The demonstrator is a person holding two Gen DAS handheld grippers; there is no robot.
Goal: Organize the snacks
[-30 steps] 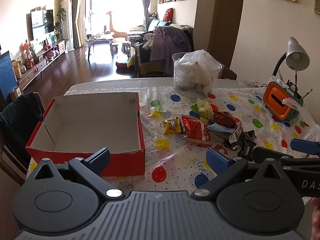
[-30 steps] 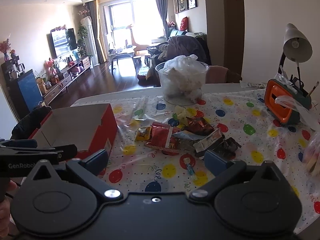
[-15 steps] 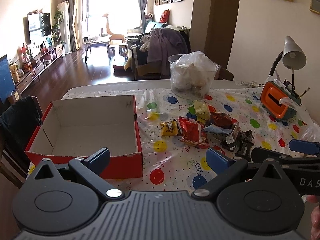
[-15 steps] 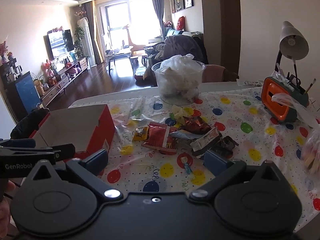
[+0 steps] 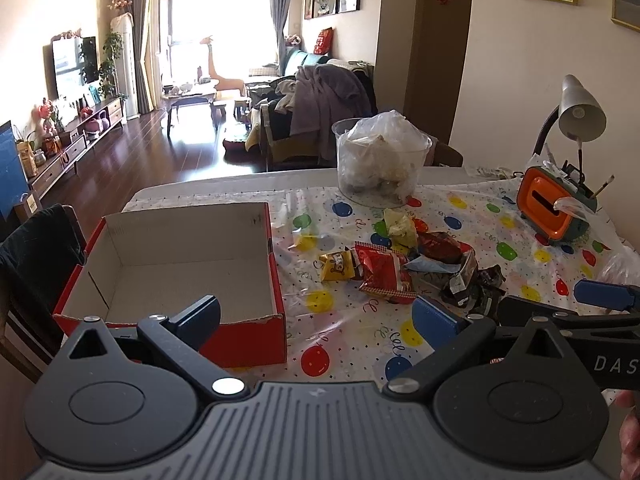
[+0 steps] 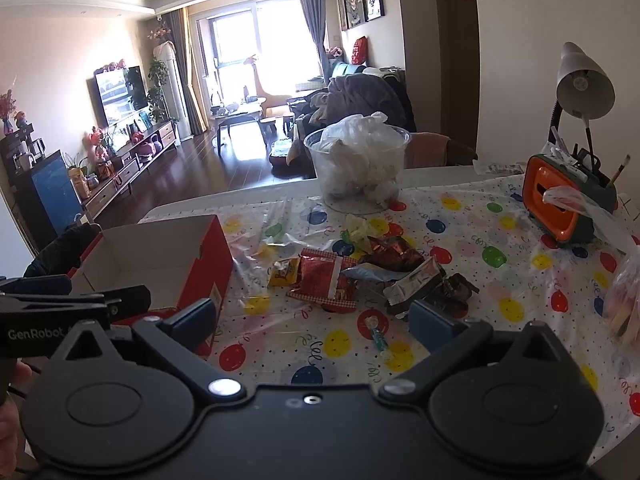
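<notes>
A red cardboard box (image 5: 240, 340) (image 6: 212, 264) with a bare brown inside stands open on the table's left. To its right lies a heap of snack packets: a yellow one (image 5: 338, 266) (image 6: 284, 272), a red one (image 5: 384, 272) (image 6: 326, 280), dark brown ones (image 5: 438, 242) (image 6: 394, 254) and a silver-black one (image 6: 416, 280). A small wrapped candy (image 6: 378, 340) lies apart, nearer the front. My left gripper (image 5: 316, 316) hangs open above the table's near edge, by the box's front right corner. My right gripper (image 6: 312, 320) is open too, short of the heap. Neither holds anything.
A clear tub (image 5: 380, 164) stuffed with plastic bags stands at the back. An orange and green desk organiser (image 6: 560, 204) and a grey lamp (image 6: 580, 84) are at the right. A clear bag (image 6: 624, 300) lies at the right edge. A dark chair (image 5: 28, 264) stands left.
Both grippers have drawn slightly back and up, so the box and the heap sit a little farther off. The jaws stay wide open and the snacks have not moved.
</notes>
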